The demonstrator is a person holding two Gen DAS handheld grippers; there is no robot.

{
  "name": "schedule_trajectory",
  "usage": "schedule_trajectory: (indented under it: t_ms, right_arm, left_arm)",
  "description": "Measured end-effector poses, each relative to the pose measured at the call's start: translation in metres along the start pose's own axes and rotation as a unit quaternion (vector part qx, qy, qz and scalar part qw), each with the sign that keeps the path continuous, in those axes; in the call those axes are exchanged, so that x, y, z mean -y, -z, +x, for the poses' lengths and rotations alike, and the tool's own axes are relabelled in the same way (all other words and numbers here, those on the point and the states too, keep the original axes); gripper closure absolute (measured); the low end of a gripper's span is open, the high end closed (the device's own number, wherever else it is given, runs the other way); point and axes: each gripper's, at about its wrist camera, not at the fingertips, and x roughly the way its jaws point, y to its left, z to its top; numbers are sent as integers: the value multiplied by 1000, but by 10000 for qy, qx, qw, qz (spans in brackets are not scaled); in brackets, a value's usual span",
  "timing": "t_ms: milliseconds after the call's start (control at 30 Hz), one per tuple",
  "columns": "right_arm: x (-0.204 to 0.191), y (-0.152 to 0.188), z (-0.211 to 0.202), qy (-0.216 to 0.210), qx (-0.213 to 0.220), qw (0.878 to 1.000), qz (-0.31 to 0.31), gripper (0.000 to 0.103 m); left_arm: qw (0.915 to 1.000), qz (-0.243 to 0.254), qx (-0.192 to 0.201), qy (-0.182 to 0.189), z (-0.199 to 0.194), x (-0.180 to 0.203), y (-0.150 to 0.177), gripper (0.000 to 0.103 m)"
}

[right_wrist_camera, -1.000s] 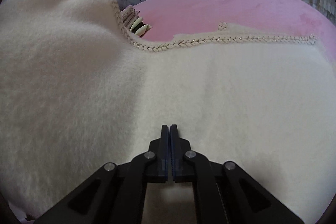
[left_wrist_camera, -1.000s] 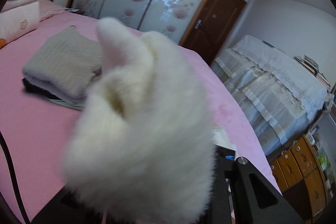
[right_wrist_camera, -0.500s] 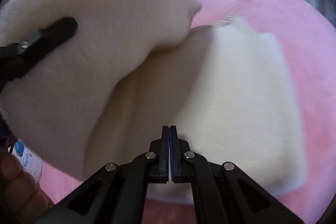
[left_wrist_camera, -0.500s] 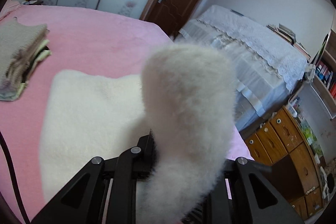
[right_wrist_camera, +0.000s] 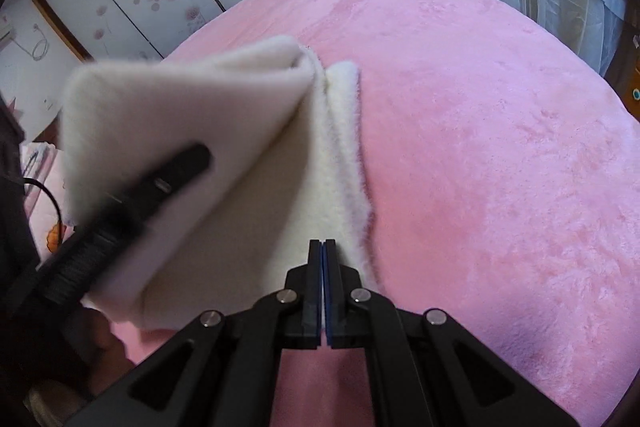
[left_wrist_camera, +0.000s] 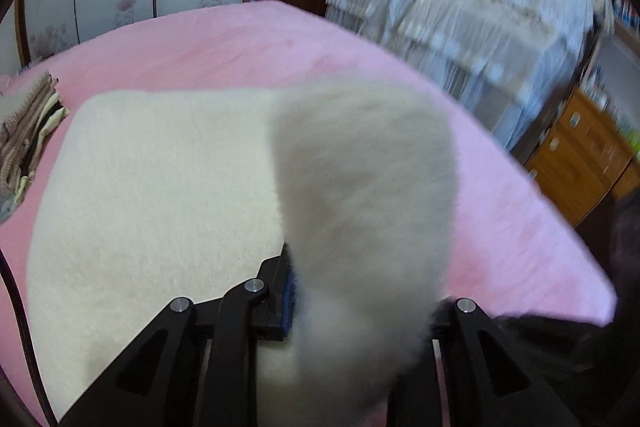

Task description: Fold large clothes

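Note:
A cream fluffy garment (left_wrist_camera: 160, 179) lies part folded on the pink bed. My left gripper (left_wrist_camera: 320, 291) is shut on a fold of it and holds that flap (left_wrist_camera: 364, 187) lifted over the flat part. In the right wrist view the lifted flap (right_wrist_camera: 180, 123) hangs over the lower layer (right_wrist_camera: 340, 155), with the left gripper's black finger (right_wrist_camera: 160, 183) pressed on it. My right gripper (right_wrist_camera: 324, 255) is shut with nothing between its jaws, hovering at the garment's near right edge.
The pink bed cover (right_wrist_camera: 480, 147) stretches to the right and far side. A stack of folded clothes (left_wrist_camera: 24, 135) sits at the left. A second bed with white lace cover (left_wrist_camera: 480, 27) and a wooden dresser (left_wrist_camera: 580, 155) stand beyond the bed edge.
My left gripper has carried the flap across and lower over the flat garment. My right gripper has drawn back to the garment's right edge, still shut.

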Motion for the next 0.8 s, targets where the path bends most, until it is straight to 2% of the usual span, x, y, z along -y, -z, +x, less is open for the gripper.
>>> schedule_trajectory:
  t_ms: [67,100,133,167,200,233,333,433,500,533,600,633,667,733,800]
  right_arm:
    - [4,4,-7,57,-14,10000,-24,103]
    - [6,4,-9,101,-8,9999,-26,103]
    - [6,7,-14,142,-18,9999,-33,102]
    - [7,7,-17,191,-40,9998,-23,102]
    - [8,8,-19,226,-62,9997,-2,102]
    - [15,6,-20,257,-88,9996,37,102]
    - [19,3,-33,279,-99,9995,116,102]
    - [15,-5,-48,305,-39,9995,65,102]
    - [8,-14,-58,246,-26,9997,12,100]
    - [3,-19,-62,169,-5,9999,-15,94]
    - [-8,-27,-73,-18,74,9999,-96,71]
    - [-15,-30,-78,-73,146,9998,-132,54]
    - [-22,-35,-82,-148,227,9995,-180,44]
    - [-39,-45,-85,-298,309,9985,-353,42]
    - [-58,-55,-77,-252,229,9976,-601,42]
  left_arm:
    - [9994,302,40,-178,2,9,7,77]
    - [9988,421,75,-234,1,13,9,73]
    - [9982,532,78,-257,1,17,10,61]
    - [9978,644,21,-143,1,21,12,52]
    - [9975,698,-29,-40,0,21,11,36]
    - [9974,711,-53,56,-6,22,12,27]
    - [9983,489,-102,315,-23,16,10,23]
    - [9967,-10,-347,733,-46,-6,2,21]
    - [9940,-385,-520,877,-65,-30,-2,20]
    - [9929,-563,-578,870,-73,-42,-4,18]
    - [9902,-979,-695,710,-89,-74,-7,14]
    - [9885,-1184,-763,544,-95,-92,-7,13]
    - [9869,-1342,-827,353,-96,-107,-8,13]
    - [9832,-1548,-962,-51,-98,-133,-2,13]
    - [9754,-1741,-1292,-398,-88,-155,3,13]
